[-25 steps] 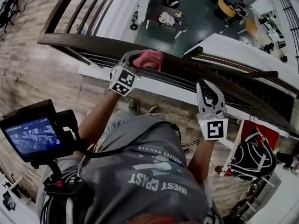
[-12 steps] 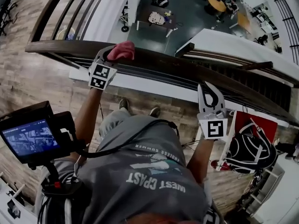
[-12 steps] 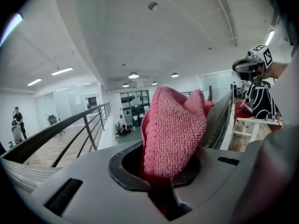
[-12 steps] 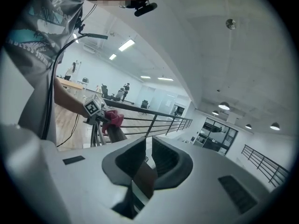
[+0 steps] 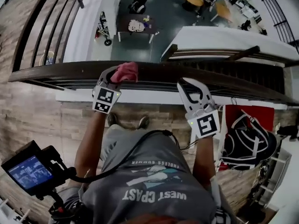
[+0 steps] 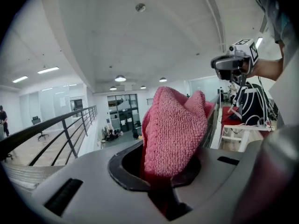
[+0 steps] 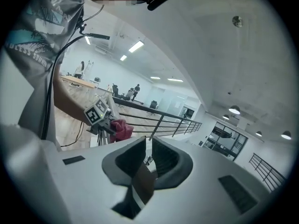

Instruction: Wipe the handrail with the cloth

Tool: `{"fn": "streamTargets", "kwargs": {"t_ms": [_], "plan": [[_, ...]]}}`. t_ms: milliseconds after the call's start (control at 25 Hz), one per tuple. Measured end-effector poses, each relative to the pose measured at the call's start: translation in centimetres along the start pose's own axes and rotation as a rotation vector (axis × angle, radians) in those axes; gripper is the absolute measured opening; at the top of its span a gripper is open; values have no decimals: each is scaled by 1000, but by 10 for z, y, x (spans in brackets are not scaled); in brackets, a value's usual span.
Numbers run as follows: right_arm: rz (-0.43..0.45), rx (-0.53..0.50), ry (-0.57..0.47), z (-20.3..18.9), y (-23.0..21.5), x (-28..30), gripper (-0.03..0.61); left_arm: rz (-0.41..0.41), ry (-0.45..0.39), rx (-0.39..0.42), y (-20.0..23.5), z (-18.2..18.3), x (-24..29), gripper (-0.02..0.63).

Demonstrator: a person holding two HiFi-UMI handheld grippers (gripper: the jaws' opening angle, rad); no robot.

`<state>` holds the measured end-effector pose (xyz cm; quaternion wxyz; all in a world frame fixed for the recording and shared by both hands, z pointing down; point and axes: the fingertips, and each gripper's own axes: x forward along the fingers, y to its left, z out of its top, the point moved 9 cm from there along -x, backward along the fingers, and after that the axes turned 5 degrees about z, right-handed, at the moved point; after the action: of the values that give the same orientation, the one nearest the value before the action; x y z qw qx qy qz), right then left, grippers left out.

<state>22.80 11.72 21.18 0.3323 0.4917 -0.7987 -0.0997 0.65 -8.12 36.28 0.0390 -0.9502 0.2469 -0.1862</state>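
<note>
The dark brown handrail [image 5: 243, 85] runs left to right across the head view. A pink cloth [image 5: 125, 72] lies on top of it, and my left gripper [image 5: 116, 73] is shut on that cloth. In the left gripper view the cloth [image 6: 173, 129] bulges up out of the jaws and hides the rail under it. My right gripper [image 5: 192, 82] rests over the rail a short way to the right, jaws nearly together with nothing held. A strip of the handrail [image 7: 142, 183] shows through the slit of the right gripper [image 7: 148, 144]. The left gripper [image 7: 100, 113] and cloth [image 7: 122, 129] appear there too.
Beyond the rail is a drop to a lower floor with a table [image 5: 135, 27] and chairs. A red and black bag [image 5: 245, 136] sits on the wooden floor at my right. A handheld monitor [image 5: 28, 171] hangs at lower left. More railing [image 6: 60, 134] runs off left.
My left gripper slid the cloth left along the rail, then back toward the right gripper. The right gripper has come a little closer to the rail. The head camera has tilted.
</note>
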Motion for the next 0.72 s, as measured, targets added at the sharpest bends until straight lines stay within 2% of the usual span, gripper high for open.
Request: {"fn": "streamTargets", "kwargs": {"t_ms": [120, 240, 360, 480, 640, 720], "plan": [[-46, 110, -63, -4, 2, -3, 38, 78, 16, -31, 35, -13, -23, 51], [-62, 132, -61, -9, -4, -3, 38, 200, 25, -93, 79, -25, -41, 51], [-54, 132, -58, -17, -4, 1, 38, 237, 42, -133, 94, -31, -44, 51], [-34, 143, -71, -21, 4, 11, 38, 187, 36, -134, 77, -30, -29, 51], [-21, 153, -96, -20, 4, 23, 38, 48, 24, -19, 23, -6, 9, 51], [-22, 154, -100, -21, 4, 27, 38, 6, 25, 28, 4, -1, 20, 51]]}}
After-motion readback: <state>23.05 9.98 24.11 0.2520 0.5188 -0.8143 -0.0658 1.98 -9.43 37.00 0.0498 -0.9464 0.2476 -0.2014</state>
